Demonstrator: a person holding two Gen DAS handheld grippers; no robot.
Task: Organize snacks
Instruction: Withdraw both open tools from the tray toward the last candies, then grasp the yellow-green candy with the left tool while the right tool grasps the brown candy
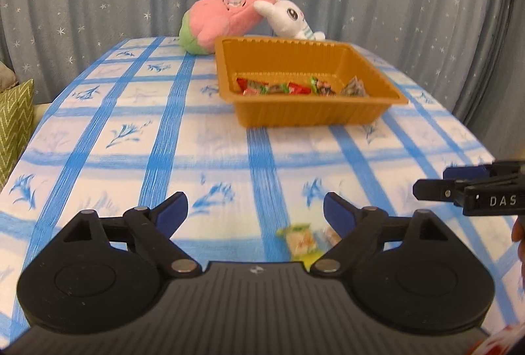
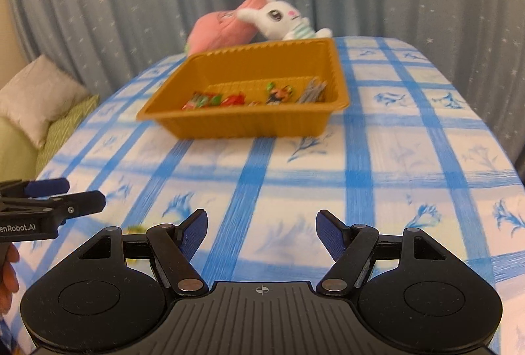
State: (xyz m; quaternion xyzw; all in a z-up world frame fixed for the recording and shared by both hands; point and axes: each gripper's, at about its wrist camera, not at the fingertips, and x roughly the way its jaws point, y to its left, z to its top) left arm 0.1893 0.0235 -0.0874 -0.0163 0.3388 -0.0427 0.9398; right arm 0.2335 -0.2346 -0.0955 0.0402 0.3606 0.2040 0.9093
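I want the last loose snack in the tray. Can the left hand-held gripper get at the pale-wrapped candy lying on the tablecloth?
Probably yes. The left hand-held gripper is open, and the candy lies on the tablecloth just below its right finger, with nothing between them.

The left gripper [image 1: 256, 210] is held low and level, jaws spread wide with nothing between the blue pads [image 1: 172, 210]. The right gripper [image 2: 262, 228] sits in the same pose, jaws equally wide and empty. The two are side by side: the right one's fingertips enter the left wrist view at 3 o'clock, the left one's the right wrist view at 9 o'clock. A bare hand [image 2: 8, 276] grips the left handle.
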